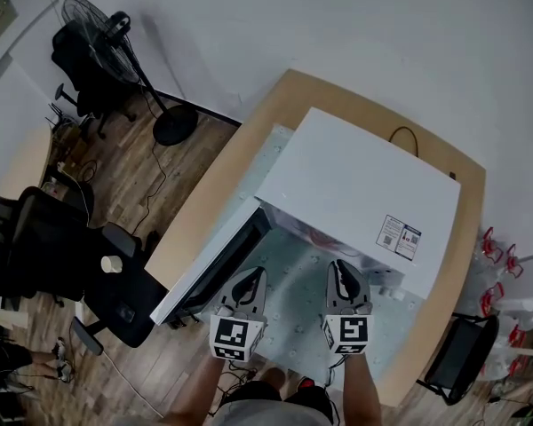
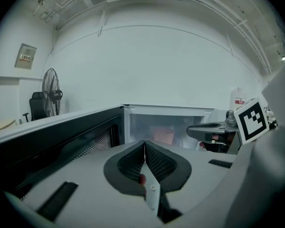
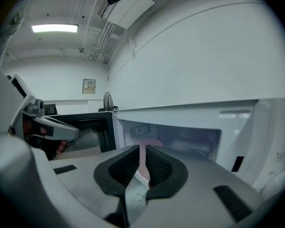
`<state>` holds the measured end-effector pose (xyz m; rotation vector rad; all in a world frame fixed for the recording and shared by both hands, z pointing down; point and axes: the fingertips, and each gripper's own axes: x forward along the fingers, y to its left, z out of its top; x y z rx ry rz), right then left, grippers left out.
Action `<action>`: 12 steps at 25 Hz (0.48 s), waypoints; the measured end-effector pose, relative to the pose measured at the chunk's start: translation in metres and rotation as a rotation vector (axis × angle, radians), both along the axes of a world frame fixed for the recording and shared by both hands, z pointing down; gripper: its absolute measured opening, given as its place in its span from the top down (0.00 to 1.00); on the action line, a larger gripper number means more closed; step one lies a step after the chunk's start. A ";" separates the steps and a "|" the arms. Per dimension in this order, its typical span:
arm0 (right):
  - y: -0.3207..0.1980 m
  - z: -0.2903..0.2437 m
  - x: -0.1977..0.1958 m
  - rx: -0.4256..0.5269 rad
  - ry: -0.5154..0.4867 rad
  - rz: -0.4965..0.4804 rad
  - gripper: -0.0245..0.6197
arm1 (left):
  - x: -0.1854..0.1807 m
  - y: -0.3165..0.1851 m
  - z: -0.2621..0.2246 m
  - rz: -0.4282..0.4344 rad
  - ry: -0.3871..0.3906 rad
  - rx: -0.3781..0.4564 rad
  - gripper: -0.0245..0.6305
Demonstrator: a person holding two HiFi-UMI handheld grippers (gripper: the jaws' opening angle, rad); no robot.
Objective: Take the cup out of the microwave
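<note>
A white microwave (image 1: 355,180) stands on the table with its door (image 1: 215,264) swung open to the left. Inside the cavity a pinkish-red cup (image 2: 164,136) stands on the floor of the oven; it also shows as the cup (image 3: 149,144) just past the jaws in the right gripper view. My left gripper (image 1: 253,275) is in front of the opening, near the door, with its jaws shut and nothing between them. My right gripper (image 1: 339,269) hangs beside it, facing the cavity, also shut and empty. Neither touches the cup.
The open door (image 2: 61,137) stretches along the left gripper's left side. The table's curved wooden edge (image 1: 191,211) drops off to the left, with office chairs (image 1: 44,229) and a standing fan (image 1: 98,20) on the floor beyond. A black cable (image 1: 407,136) lies behind the microwave.
</note>
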<state>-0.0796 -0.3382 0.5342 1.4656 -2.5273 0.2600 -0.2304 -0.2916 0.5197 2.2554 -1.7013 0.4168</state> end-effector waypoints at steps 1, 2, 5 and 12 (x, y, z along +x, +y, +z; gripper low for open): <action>-0.003 0.002 -0.003 -0.005 -0.005 -0.006 0.92 | -0.001 -0.001 0.001 -0.001 0.000 -0.003 0.93; -0.007 0.005 -0.005 -0.012 -0.008 -0.012 0.90 | -0.002 -0.003 0.002 -0.001 0.001 -0.004 0.93; -0.018 0.014 -0.010 -0.031 0.001 -0.017 0.71 | -0.003 -0.006 0.004 -0.002 0.006 -0.008 0.93; -0.046 0.033 -0.021 -0.054 0.013 -0.015 0.42 | -0.005 -0.010 0.015 0.002 0.007 -0.030 0.93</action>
